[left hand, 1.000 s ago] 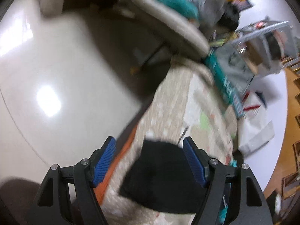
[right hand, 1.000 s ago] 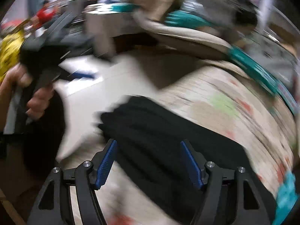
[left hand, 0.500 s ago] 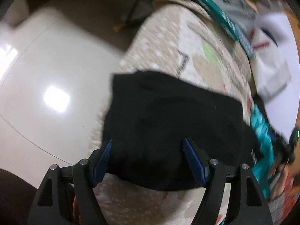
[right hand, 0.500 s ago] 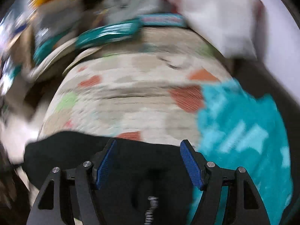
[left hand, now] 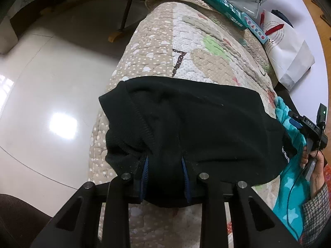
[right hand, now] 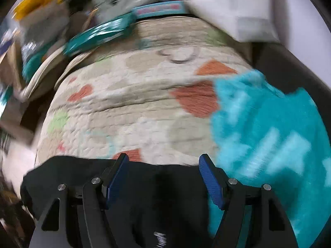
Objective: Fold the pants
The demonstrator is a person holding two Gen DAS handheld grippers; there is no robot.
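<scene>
And there it goes: the left gripper (left hand: 164, 171), which half a second back sat spread wide over the cloth, has now drawn its blue pads in and pinched a fold of the black pants (left hand: 198, 124) at the near edge, low in the centre of the left wrist view. The fabric bunches up between the two pads, a stitched seam running off toward the upper left of that bundle. The right gripper (right hand: 163, 177) has barely changed its spread; its jaws stand wide apart at the bottom centre of its own view, and the pants (right hand: 144, 202) lie dark beneath and between its fingers, with nothing clamped. That view is smeared with motion, so fine detail there is lost. Out from the tools, the pants lie folded into a broad black block across the middle of the patterned quilt (left hand: 198, 47), their left corner hanging just past the quilt's edge over the glossy pale floor (left hand: 41, 103) at the left of the frame. At the right edge of the black block a teal blanket (left hand: 289, 186) with pale stars touches the pants; in the right wrist view it (right hand: 269, 128) fills the right side. Across the top of the left view a long teal box (left hand: 215, 0) rests at the quilt's far end, and a white paper bag (left hand: 289, 47) stands at upper right.
</scene>
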